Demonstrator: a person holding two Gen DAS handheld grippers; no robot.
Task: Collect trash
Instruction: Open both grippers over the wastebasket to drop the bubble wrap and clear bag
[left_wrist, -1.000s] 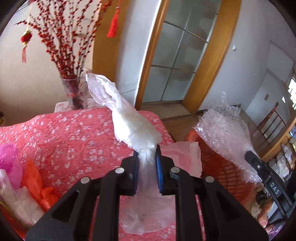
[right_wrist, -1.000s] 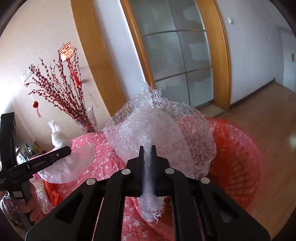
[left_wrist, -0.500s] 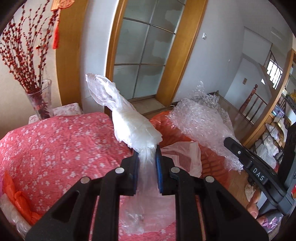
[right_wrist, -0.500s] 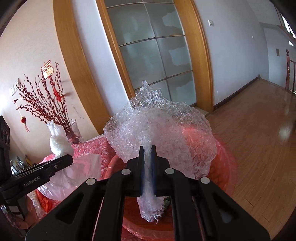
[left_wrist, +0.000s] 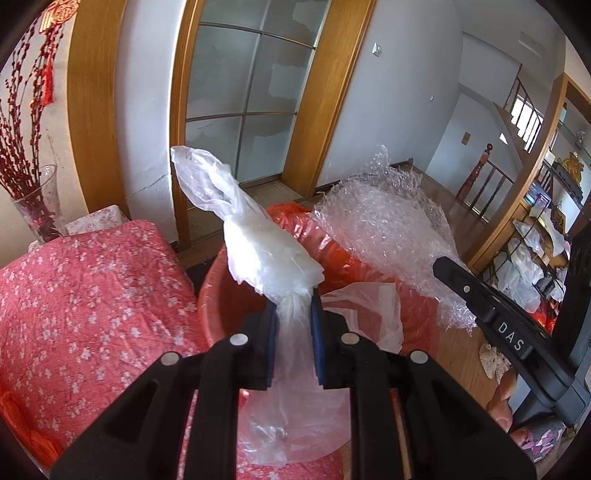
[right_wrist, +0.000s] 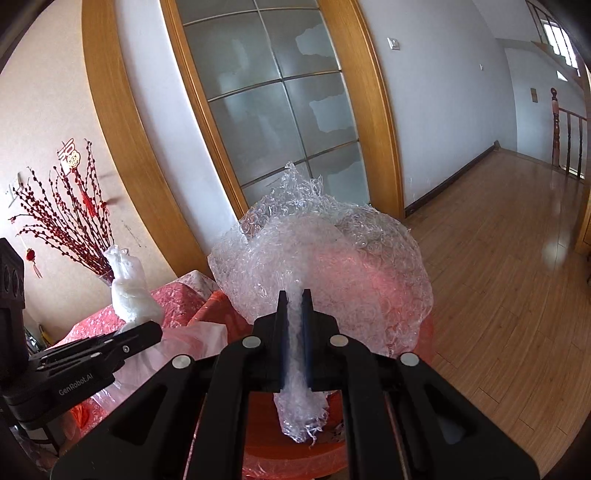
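My left gripper is shut on a clear plastic bag and holds it above a red bin lined with a red bag. My right gripper is shut on a wad of bubble wrap and holds it over the same red bin. In the left wrist view the bubble wrap hangs over the bin's far right side, with the right gripper's finger below it. In the right wrist view the left gripper and its plastic bag are at the left.
A table with a pink flowered cloth lies left of the bin, with a glass vase of red branches at its back. A glass sliding door stands behind. Wooden floor spreads to the right. Shelves with clutter are at the far right.
Both grippers have swung right, away from the table, carrying their plastic over the red bin. The bin now sits directly under both loads. Both grips are unchanged.
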